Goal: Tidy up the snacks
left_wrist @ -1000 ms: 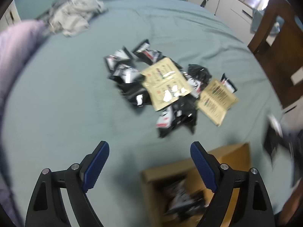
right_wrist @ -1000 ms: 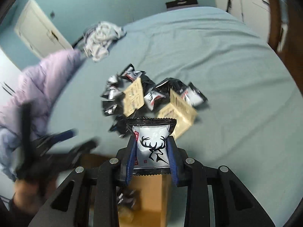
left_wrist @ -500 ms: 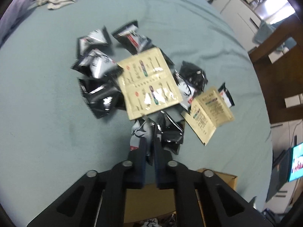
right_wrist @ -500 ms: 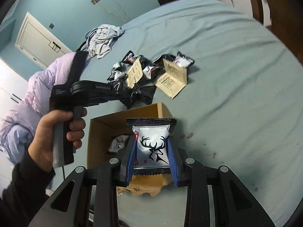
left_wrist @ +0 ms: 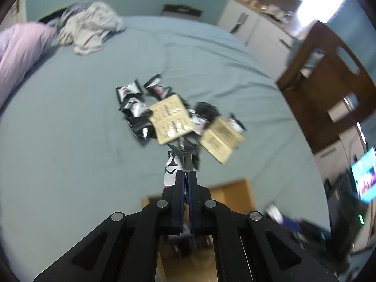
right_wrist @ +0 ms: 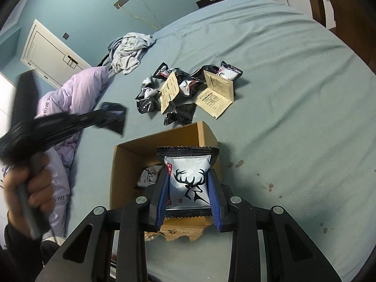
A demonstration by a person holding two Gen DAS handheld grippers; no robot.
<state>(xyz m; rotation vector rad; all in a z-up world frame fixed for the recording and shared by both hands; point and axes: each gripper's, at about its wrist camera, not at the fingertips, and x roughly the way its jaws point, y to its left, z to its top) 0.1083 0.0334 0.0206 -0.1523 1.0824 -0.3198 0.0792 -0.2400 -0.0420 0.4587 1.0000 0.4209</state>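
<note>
A pile of black-and-white snack packets (left_wrist: pixel 138 110) and two tan sachets (left_wrist: pixel 171 119) lies on the blue-grey bed; it also shows in the right wrist view (right_wrist: pixel 185 94). My left gripper (left_wrist: pixel 185 176) is shut on a black-and-white snack packet (left_wrist: pixel 174 164), held above the bed near the cardboard box (left_wrist: pixel 237 192). In the right wrist view it is a blurred shape (right_wrist: pixel 110 117) with that packet. My right gripper (right_wrist: pixel 188 183) is shut on a white deer-logo snack packet (right_wrist: pixel 188 178) above the open cardboard box (right_wrist: pixel 124 164), which holds another packet (right_wrist: pixel 150 175).
A lilac duvet (right_wrist: pixel 77 94) and crumpled grey clothes (right_wrist: pixel 129 51) lie at the bed's far left. A wooden chair (left_wrist: pixel 329 75) and white cabinets (left_wrist: pixel 258 30) stand to the right of the bed. Small dark stains (right_wrist: pixel 270 185) mark the sheet.
My left gripper closed on a packet at the pile's near edge and lifted it back toward the box. My right gripper moved over the box with its deer packet.
</note>
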